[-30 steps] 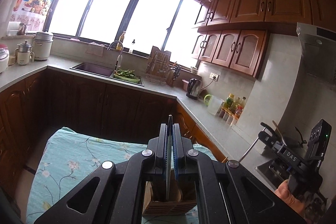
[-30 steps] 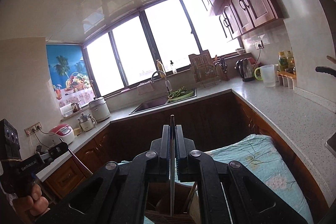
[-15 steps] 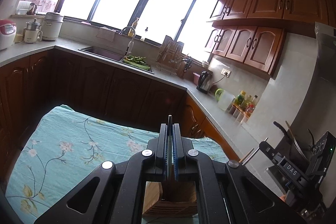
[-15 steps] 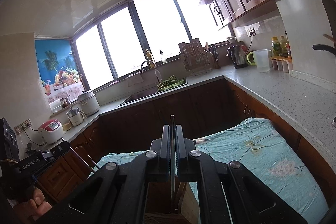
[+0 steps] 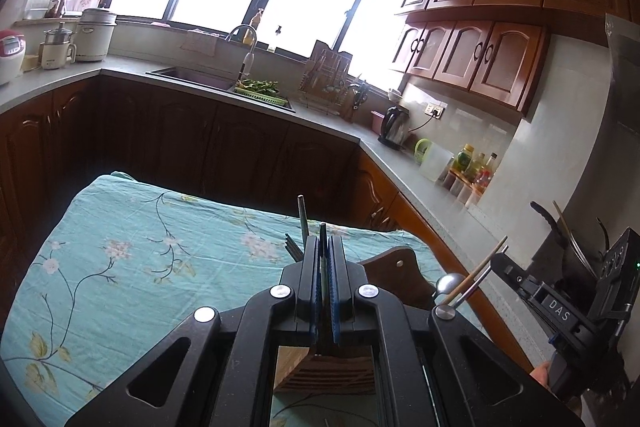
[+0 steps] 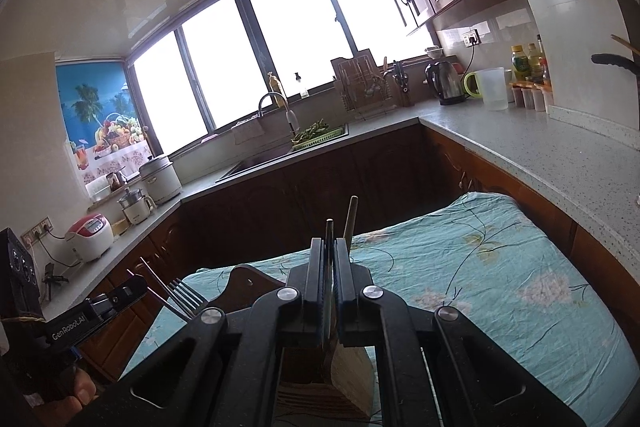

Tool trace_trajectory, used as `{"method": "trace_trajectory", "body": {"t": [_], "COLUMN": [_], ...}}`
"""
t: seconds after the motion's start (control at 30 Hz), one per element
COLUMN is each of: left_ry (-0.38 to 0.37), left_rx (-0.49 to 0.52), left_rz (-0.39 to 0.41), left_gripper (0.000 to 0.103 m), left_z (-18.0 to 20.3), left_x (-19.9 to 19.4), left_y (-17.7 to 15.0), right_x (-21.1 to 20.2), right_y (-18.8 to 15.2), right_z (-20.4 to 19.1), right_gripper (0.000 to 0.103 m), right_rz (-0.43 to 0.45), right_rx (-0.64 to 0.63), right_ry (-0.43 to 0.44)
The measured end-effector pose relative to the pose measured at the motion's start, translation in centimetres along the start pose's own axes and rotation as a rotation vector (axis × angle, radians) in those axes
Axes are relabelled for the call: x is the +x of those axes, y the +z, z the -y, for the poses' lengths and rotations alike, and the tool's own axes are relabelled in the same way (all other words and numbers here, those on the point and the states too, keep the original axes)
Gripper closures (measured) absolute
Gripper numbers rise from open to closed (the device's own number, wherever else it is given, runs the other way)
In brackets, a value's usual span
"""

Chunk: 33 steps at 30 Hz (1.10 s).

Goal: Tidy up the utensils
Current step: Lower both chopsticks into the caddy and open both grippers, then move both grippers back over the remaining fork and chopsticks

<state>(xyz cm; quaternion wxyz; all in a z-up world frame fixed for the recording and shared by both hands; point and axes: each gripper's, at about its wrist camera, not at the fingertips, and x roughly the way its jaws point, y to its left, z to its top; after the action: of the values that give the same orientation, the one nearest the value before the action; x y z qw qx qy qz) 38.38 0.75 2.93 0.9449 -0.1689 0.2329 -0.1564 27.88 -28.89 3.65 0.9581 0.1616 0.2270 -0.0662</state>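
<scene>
Steel utensil (image 5: 322,239), thin, stiff and slippery, is clamped in left tongs (image 5: 323,267); right tongs (image 6: 329,267) likewise pinch a thin utensil (image 6: 329,231). Judgement: grip mid-handle, firmly.

I am working in a home kitchen: a grey countertop (image 6: 520,143) wraps around dark wooden base cabinets, with wooden wall cabinets (image 5: 480,27) above and a wide window (image 6: 260,47) over a sink (image 5: 192,77) with a curved faucet (image 5: 244,43). On the counter I see a rice cooker (image 6: 90,237), an electric kettle (image 5: 394,127), a dish rack (image 6: 364,83), a plastic jug (image 6: 492,87) and a row of sauce bottles (image 5: 476,167). A small table draped in a turquoise floral cloth (image 5: 140,247) stands in the middle of the room.
</scene>
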Motion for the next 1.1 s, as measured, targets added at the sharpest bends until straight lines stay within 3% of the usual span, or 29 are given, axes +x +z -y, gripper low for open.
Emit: {"method": "trace_trajectory", "body": {"t": [0.6, 0.83, 0.93, 1.0, 1.1], "left_ry": [0.0, 0.016, 0.016, 0.019, 0.025], "left_rx": [-0.01, -0.032, -0.048, -0.047, -0.046], "left_rz": [-0.022, -0.024, -0.029, -0.024, -0.025], "left_gripper": [0.097, 0.081, 0.076, 0.073, 0.066], "left_z": [-1.8, -1.9, -2.1, -2.0, -2.0], "left_x": [-1.0, -1.8, -2.4, -2.9, -3.8], "left_y": [0.2, 0.0, -0.3, -0.5, -0.9], "right_x": [0.9, 0.3, -0.2, -0.5, -1.0], "right_y": [0.1, 0.2, 0.3, 0.3, 0.2], "right_z": [0.9, 0.8, 1.0, 1.1, 1.3], "right_gripper": [0.094, 0.093, 0.082, 0.064, 0.059], "right_rz": [-0.052, -0.05, -0.042, -0.034, -0.033], "right_rx": [0.014, 0.017, 0.025, 0.035, 0.044], "right_ry": [0.012, 0.023, 0.023, 0.026, 0.032]}}
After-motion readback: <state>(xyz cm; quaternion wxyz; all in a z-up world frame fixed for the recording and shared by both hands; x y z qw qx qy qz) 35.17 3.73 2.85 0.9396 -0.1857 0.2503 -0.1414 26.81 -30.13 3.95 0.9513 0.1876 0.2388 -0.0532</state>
